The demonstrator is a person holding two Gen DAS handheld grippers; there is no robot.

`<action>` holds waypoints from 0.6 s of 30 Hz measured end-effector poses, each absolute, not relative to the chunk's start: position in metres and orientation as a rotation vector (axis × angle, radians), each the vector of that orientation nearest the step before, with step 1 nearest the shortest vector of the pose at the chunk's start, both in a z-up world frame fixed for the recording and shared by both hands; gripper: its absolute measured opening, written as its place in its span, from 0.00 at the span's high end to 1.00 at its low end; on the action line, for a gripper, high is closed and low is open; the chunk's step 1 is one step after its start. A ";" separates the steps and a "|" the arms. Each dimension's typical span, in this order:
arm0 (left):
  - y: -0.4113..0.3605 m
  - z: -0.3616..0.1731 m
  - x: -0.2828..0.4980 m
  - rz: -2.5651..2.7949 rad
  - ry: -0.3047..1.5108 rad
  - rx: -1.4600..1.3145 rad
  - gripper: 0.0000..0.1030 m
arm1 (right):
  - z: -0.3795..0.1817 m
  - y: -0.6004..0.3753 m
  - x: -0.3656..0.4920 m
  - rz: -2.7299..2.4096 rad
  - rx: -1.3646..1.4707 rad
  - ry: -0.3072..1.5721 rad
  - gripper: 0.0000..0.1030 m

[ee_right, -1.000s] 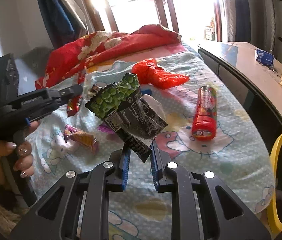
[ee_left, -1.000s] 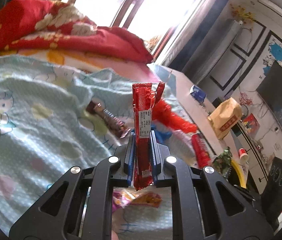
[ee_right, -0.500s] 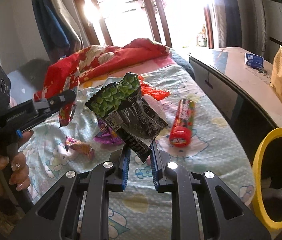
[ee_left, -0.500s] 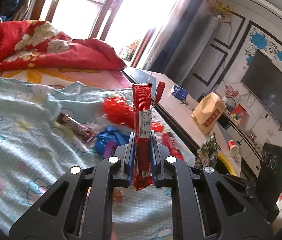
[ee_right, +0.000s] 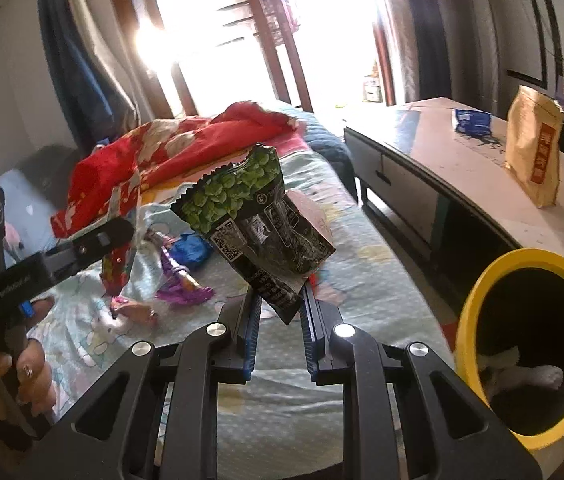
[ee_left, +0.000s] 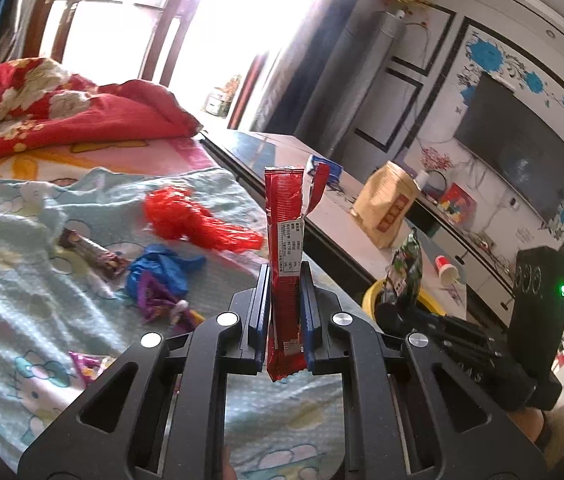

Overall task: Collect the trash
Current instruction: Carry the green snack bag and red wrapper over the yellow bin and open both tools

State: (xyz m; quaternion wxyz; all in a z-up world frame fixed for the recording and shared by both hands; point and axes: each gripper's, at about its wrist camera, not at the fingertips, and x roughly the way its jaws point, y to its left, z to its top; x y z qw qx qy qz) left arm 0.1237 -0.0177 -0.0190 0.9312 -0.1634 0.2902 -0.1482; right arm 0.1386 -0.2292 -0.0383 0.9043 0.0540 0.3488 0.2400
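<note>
left gripper [ee_left: 285,280] clamps red wrapper [ee_left: 284,248] | right gripper [ee_right: 278,300] clamps green pea bag [ee_right: 250,216] | get both above yellow bin [ee_right: 469,312] mouth before you release

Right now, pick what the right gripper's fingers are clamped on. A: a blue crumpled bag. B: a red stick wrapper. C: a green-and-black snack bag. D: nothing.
C: the green-and-black snack bag stands pinched in the right gripper, while the red stick wrapper sits in the left gripper.
</note>
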 end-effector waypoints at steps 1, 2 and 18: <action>-0.021 -0.019 0.124 -0.312 0.595 -0.330 0.92 | -0.038 -0.234 0.139 0.489 0.118 0.719 0.82; -0.025 -0.019 0.124 -0.318 0.595 -0.325 0.92 | -0.037 -0.238 0.139 0.481 0.122 0.718 0.82; -0.081 -0.021 0.123 -0.432 0.617 -0.235 0.92 | -0.034 -0.309 0.141 0.349 0.227 0.690 0.82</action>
